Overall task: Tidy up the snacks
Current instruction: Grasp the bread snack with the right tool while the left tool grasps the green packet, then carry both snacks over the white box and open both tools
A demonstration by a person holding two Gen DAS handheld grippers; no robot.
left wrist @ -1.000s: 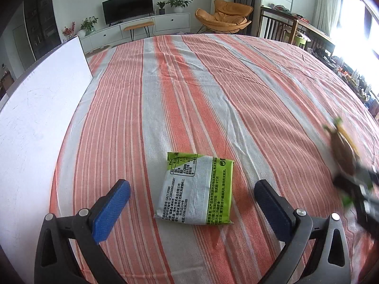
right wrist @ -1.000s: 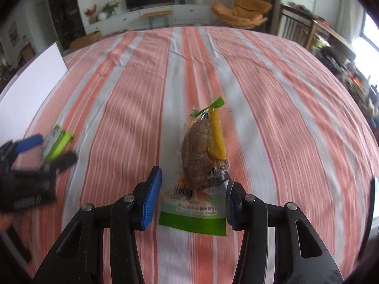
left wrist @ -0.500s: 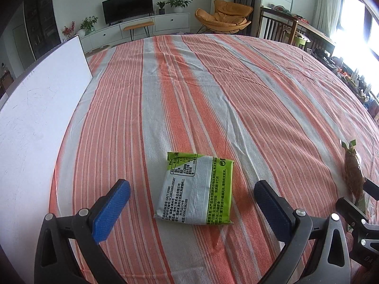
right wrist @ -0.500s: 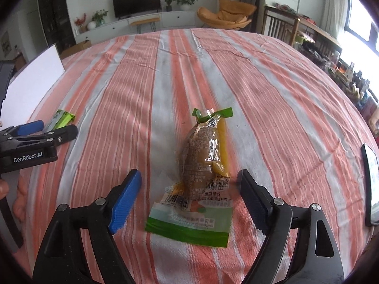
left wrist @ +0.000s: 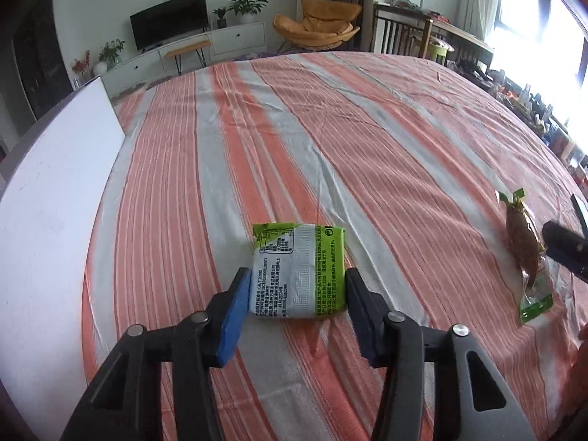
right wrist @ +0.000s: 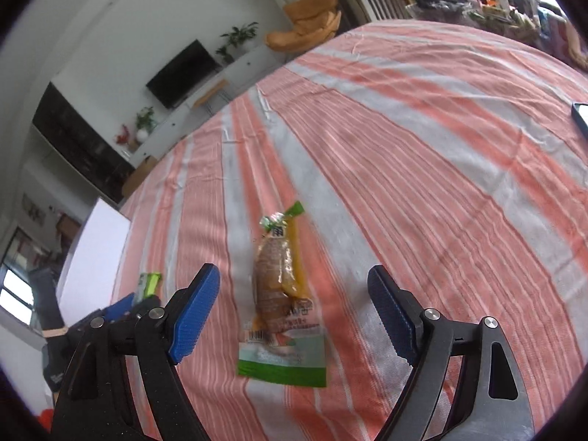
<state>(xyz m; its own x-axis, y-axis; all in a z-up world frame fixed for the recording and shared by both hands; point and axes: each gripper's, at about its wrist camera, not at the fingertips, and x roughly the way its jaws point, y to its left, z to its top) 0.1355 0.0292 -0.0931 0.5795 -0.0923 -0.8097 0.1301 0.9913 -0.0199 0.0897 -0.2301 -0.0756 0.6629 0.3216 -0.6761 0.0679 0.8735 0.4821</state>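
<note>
Home living rm; TV on white cabinet, orange lounge chair, potted plants.

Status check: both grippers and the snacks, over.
Left gripper shut on flat green-and-white snack packet. Right gripper open, straddling clear brown snack pouch on striped tablecloth. Nothing in the way.

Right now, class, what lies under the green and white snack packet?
The green and white snack packet rests on the striped tablecloth. Whatever is directly beneath is hidden.
</note>
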